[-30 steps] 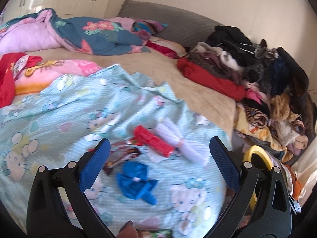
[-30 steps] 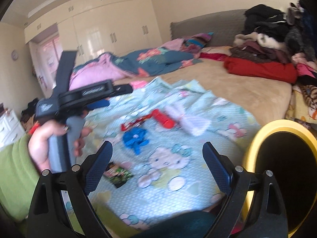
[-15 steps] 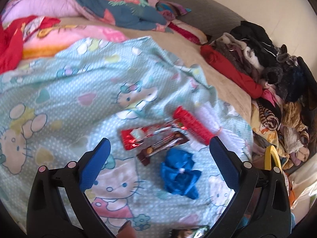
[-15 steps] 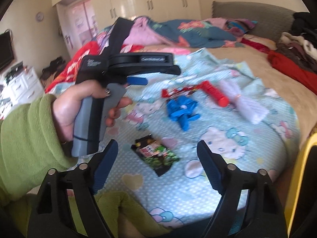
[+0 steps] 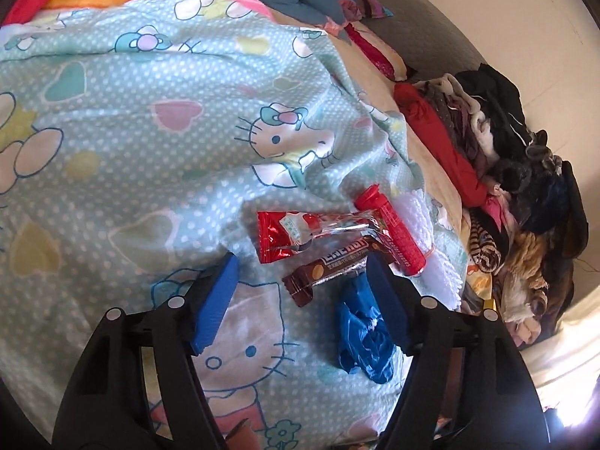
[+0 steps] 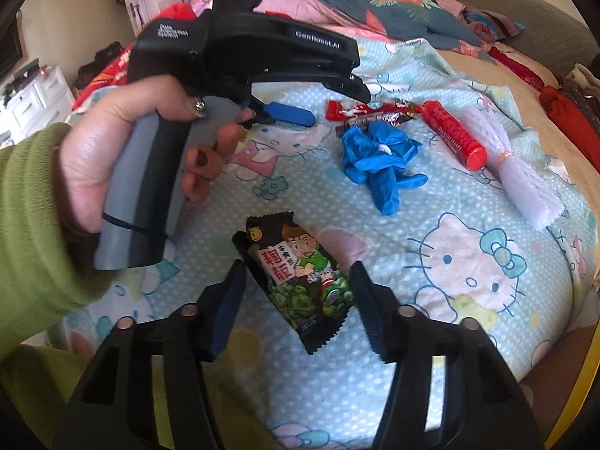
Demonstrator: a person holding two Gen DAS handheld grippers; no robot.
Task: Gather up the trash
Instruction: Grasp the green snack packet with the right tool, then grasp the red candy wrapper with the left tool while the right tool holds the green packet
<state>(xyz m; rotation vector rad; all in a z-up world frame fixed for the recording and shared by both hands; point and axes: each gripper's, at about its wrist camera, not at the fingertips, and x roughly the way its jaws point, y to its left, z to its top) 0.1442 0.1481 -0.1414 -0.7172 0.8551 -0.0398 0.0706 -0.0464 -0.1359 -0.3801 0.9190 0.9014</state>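
Observation:
Trash lies on a Hello Kitty blanket [image 5: 150, 120]. My left gripper [image 5: 302, 262] is open, its tips on either side of the near end of a brown snack bar wrapper [image 5: 326, 268], with a red wrapper [image 5: 292, 234], a red tube [image 5: 393, 234] and a crumpled blue glove [image 5: 362, 333] close by. My right gripper [image 6: 298, 272] is open and straddles a black and green snack packet [image 6: 300, 277]. The right wrist view also shows the left gripper [image 6: 288, 112], the glove [image 6: 378, 153], the tube [image 6: 453, 133] and a white tied bundle [image 6: 521, 183].
A pile of clothes [image 5: 517, 172] lies along the right side of the bed, with a red garment [image 5: 438, 138]. Bedding is heaped at the far end [image 6: 375, 3]. A yellow bin rim [image 6: 590, 367] shows at the right edge. White drawers [image 6: 33, 97] stand far left.
Both grippers have moved down and forward to the blanket. The left now frames the brown wrapper, the right the black and green packet. Both jaws have narrowed but stay open.

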